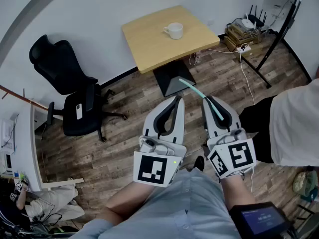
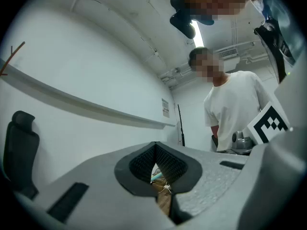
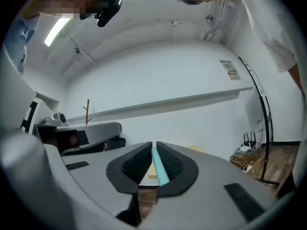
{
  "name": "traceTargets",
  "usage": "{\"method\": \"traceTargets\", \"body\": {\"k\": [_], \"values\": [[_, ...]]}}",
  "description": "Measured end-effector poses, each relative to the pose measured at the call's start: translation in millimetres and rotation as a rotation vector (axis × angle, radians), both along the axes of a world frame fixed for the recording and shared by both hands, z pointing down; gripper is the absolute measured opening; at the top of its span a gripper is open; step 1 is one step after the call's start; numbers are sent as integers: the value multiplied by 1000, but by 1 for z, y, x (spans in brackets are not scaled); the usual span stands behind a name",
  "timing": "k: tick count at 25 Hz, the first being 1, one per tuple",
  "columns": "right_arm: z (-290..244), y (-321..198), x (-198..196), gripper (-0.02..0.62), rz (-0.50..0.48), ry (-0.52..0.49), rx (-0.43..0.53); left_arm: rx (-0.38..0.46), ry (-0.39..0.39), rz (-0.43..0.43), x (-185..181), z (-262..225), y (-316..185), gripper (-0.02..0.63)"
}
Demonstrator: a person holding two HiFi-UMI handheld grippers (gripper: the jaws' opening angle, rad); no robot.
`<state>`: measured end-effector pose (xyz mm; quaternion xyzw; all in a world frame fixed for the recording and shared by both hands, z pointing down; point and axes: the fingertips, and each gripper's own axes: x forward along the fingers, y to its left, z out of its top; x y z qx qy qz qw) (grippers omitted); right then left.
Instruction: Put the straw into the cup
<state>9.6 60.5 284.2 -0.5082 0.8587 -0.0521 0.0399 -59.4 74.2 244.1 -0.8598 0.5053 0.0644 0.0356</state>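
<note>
A white cup (image 1: 174,30) stands on a small square wooden table (image 1: 149,39) at the far side of the room. Both grippers hang over the wooden floor, well short of the table. My right gripper (image 1: 207,99) is shut on a teal straw (image 1: 192,88), whose free end sticks out ahead and to the left. In the right gripper view the straw (image 3: 160,169) lies clamped between the dark pads of the right gripper (image 3: 153,145). My left gripper (image 1: 178,99) is beside it, jaws together and holding nothing. The left gripper (image 2: 156,143) points up at a white wall.
A black office chair (image 1: 75,93) stands at the left by the wall. Boxes with a router (image 1: 244,31) and cables sit at the far right, beside a black stand (image 1: 271,49). A person in a white shirt (image 1: 294,123) stands close on the right.
</note>
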Motion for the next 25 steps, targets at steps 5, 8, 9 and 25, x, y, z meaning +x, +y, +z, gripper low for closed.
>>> {"method": "traceTargets", "body": {"k": [5,8,9,25], "values": [[2,1,0,25,2,2,0,1,3,2,0,1,1,-3],[1,2,1,25,3,4,0,1,1,2,0,1,2,-3],[1,2,0,26,2,4,1,2,1,2,0,1,1,-3],[4,-6,17,26,-30,-51,-13,-4,-20,-1,19,3,-6,-3]]}}
